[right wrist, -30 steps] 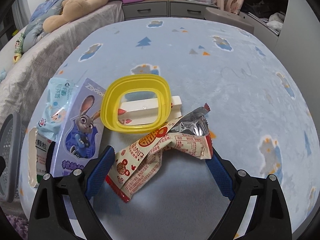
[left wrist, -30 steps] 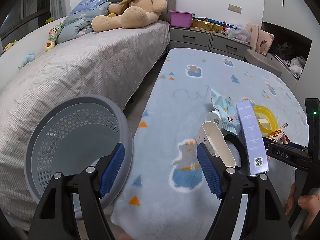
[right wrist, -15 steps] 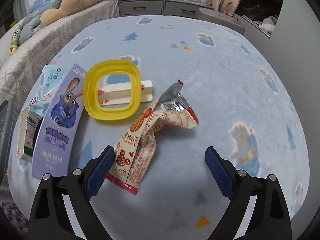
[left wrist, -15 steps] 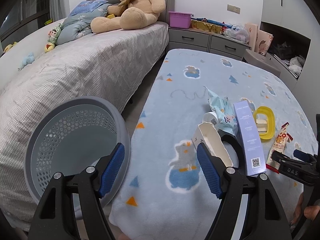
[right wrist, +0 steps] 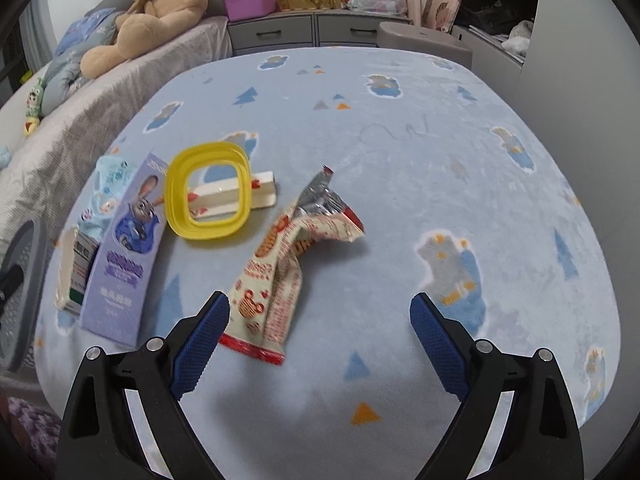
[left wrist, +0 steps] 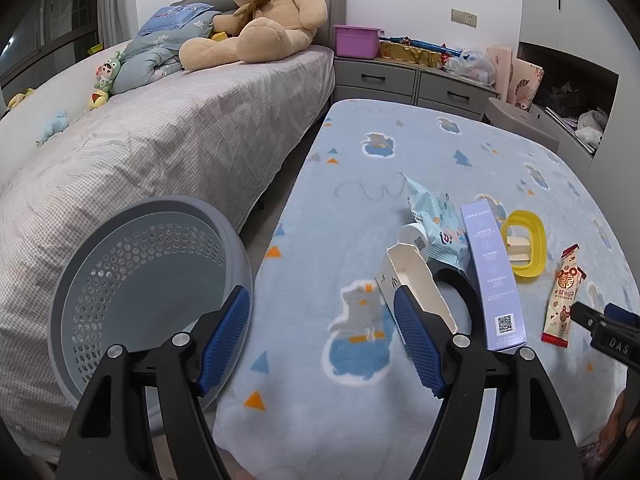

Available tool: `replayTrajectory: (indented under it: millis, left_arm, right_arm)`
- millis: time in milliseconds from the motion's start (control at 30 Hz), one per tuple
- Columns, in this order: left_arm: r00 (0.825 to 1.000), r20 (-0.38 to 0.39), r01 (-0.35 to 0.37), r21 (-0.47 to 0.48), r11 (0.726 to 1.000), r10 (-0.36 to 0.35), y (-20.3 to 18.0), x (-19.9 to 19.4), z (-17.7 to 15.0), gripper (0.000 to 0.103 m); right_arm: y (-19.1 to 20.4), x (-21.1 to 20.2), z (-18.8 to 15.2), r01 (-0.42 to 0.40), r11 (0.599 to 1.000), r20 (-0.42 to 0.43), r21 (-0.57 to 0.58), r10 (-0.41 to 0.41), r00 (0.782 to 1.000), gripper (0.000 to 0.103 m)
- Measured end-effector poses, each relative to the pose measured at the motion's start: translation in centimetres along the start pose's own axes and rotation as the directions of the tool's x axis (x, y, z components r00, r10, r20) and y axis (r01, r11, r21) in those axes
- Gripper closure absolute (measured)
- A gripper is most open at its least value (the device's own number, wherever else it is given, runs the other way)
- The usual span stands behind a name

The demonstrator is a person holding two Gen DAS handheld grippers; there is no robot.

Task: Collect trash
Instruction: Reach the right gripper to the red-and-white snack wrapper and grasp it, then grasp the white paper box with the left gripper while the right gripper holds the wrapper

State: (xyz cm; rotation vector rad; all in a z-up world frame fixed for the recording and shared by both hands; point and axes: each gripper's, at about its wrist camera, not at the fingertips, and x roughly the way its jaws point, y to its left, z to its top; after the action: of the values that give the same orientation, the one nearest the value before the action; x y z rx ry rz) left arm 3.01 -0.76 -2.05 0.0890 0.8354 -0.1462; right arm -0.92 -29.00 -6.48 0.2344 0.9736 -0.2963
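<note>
Trash lies on a blue patterned blanket [right wrist: 420, 168]: a red-and-cream snack wrapper [right wrist: 280, 264], a yellow square ring [right wrist: 208, 196] over a white stick box [right wrist: 240, 198], a purple rabbit carton [right wrist: 126, 252], a pale blue packet [right wrist: 106, 196] and an open white box [left wrist: 416, 280]. A grey perforated basket [left wrist: 148, 292] sits at the blanket's left edge. My left gripper [left wrist: 322, 336] is open and empty between basket and white box. My right gripper [right wrist: 320, 328] is open and empty, just short of the wrapper's near end.
A bed [left wrist: 168, 140] with a teddy bear [left wrist: 260, 16] and soft toys runs along the left. Grey drawers [left wrist: 416, 80] with a purple bin [left wrist: 356, 40] and clutter stand at the back. The right gripper's tip shows in the left wrist view [left wrist: 600, 320].
My right gripper has drawn back from the wrapper, which now lies flatter and further ahead. My left gripper has lifted and pulled back slightly; the basket stays put.
</note>
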Motion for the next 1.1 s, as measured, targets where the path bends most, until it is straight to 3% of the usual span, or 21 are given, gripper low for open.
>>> replayTrajectory:
  millis: [133,233,433,500,667,1100]
  left_arm:
    - [1.0,-0.005,-0.001,0.001,1.0,0.001,-0.1,0.1,-0.1,0.031]
    - [1.0,-0.01,-0.005,0.002,1.0,0.005,-0.1,0.4,-0.1,0.031]
    - [1.0,-0.022,0.003,-0.004,1.0,-0.003,0.2,0.8,0.0,0.031]
    - [1.0,-0.026,0.008,-0.005,1.0,-0.008,0.2,0.8,0.0,0.031]
    - [0.999,-0.027,0.024,0.003,1.0,-0.024,-0.1,0.7,-0.1,0.031]
    - [0.995,-0.068,0.078,0.03,0.996,-0.076,-1.8,1.0,-0.7,0.031]
  right_arm:
    - [0.6,1.2,1.3,-0.022,0.999,-0.007,0.04,0.022,1.0,0.014]
    - [1.2,2.3,1.8,-0.005,0.999,-0.016,0.043,0.005,1.0,0.022]
    - [1.7,3.7,1.5,-0.015,0.999,-0.052,0.031,0.016,0.999,0.045]
    - [1.7,3.4,1.4,-0.011,1.0,-0.039,0.022,0.011,0.999,0.066]
    - [1.7,2.7,1.0,-0.041,0.999,-0.031,0.008,0.041,0.999,0.071]
    - [1.8,-1.4,0.0,-0.123,0.992,0.042,-0.041,0.125,0.991,0.072]
